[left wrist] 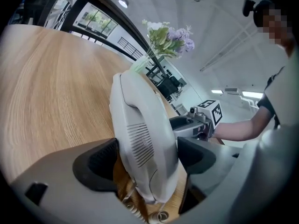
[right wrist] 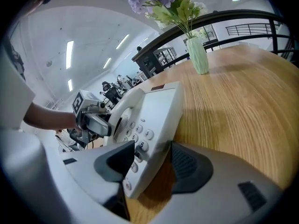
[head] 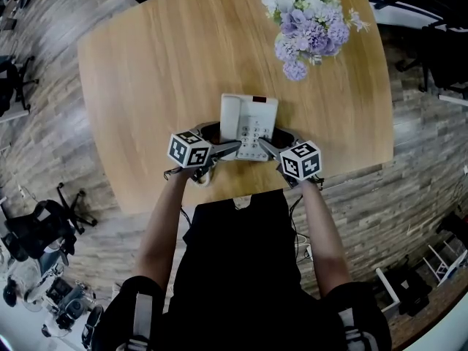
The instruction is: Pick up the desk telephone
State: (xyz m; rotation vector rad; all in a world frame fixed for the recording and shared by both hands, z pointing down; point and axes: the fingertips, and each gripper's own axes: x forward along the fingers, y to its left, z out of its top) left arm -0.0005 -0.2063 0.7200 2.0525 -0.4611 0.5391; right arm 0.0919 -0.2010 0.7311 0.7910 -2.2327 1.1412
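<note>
The white desk telephone lies on the wooden table near its front edge, handset on the left, keypad on the right. My left gripper straddles the handset side; its jaws stand wide with the pads close beside the phone, not pressing on it. The right gripper straddles the keypad side the same way, and a strip of wood shows beside one pad. In each gripper view the other gripper shows across the phone: the right gripper and the left gripper. The coiled cord hangs at the phone's near end.
A pale green vase of purple and white flowers stands at the table's far right, behind the phone. The table's front edge runs just below the grippers. Office chairs stand on the wood floor to the left.
</note>
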